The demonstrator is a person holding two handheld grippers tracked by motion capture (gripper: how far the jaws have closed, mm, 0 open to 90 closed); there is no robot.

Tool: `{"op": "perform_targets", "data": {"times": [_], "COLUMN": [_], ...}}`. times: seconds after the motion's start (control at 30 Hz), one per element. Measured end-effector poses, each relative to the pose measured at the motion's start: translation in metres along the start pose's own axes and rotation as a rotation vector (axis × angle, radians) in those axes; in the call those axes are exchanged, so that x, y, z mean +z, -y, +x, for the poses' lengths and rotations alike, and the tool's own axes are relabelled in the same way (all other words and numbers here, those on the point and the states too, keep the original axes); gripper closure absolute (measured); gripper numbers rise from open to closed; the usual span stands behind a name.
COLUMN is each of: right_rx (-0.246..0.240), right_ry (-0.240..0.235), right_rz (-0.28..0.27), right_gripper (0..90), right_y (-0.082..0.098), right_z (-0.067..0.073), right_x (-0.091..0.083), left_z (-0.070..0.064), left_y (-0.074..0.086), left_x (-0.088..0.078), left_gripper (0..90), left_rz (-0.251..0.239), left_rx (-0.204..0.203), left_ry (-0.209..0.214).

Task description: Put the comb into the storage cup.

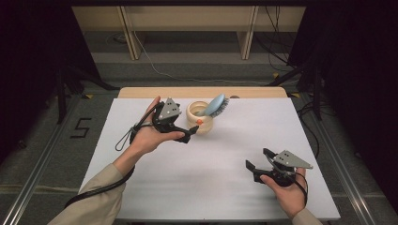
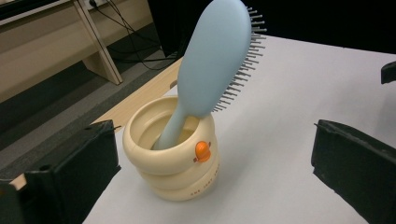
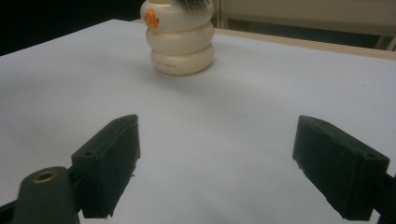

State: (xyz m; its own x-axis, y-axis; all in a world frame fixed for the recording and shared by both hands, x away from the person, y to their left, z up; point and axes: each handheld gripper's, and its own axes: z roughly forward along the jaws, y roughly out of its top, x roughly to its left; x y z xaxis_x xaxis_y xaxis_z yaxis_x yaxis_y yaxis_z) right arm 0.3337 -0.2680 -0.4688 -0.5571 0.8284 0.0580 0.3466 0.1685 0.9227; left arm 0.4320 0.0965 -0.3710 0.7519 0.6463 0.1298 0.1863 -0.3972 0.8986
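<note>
1. My left gripper (image 1: 191,133) hangs just beside the cream holder (image 1: 199,116) near the table's far edge, jaws spread wide with nothing between them.
2. In the left gripper view the holder (image 2: 170,158) sits between my jaws but farther on, untouched.
3. The blue hairbrush (image 2: 210,70) stands handle-down in the holder, leaning, bristles facing away from me.
4. My right gripper (image 1: 258,164) rests low at the near right, well apart from the holder, jaws parted and empty.
5. Only bare white table (image 1: 220,178) lies between that gripper and the holder (image 3: 180,39).
</note>
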Motion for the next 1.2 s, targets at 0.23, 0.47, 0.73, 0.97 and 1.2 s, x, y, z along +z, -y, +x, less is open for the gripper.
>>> {"op": "perform_targets", "data": {"times": [0.23, 0.47, 0.73, 0.97, 1.2], "right_rx": [-0.002, -0.003, -0.003, -0.003, -0.004], "right_ry": [0.000, 0.002, 0.003, 0.004, 0.006], "right_rz": [-0.002, -0.001, -0.001, -0.001, 0.000], "right_gripper": [15.9, 15.9, 15.9, 15.9, 15.9], "right_y": [0.000, 0.000, 0.000, 0.000, 0.000], "right_z": [0.000, 0.000, 0.000, 0.000, 0.000], "right_x": [0.000, 0.000, 0.000, 0.000, 0.000], "left_z": [0.000, 0.002, 0.003, 0.006, 0.006], "left_y": [0.004, 0.009, 0.017, 0.021, 0.026], "left_x": [-0.006, -0.011, -0.018, -0.024, -0.030], "left_gripper": [0.7, 0.8, 0.9, 1.1, 1.3], "left_rz": [-0.004, 0.000, 0.003, 0.000, -0.003], "left_rx": [-0.002, -0.005, -0.012, -0.020, -0.023], "left_ry": [-0.005, -0.010, -0.014, -0.023, -0.033]}}
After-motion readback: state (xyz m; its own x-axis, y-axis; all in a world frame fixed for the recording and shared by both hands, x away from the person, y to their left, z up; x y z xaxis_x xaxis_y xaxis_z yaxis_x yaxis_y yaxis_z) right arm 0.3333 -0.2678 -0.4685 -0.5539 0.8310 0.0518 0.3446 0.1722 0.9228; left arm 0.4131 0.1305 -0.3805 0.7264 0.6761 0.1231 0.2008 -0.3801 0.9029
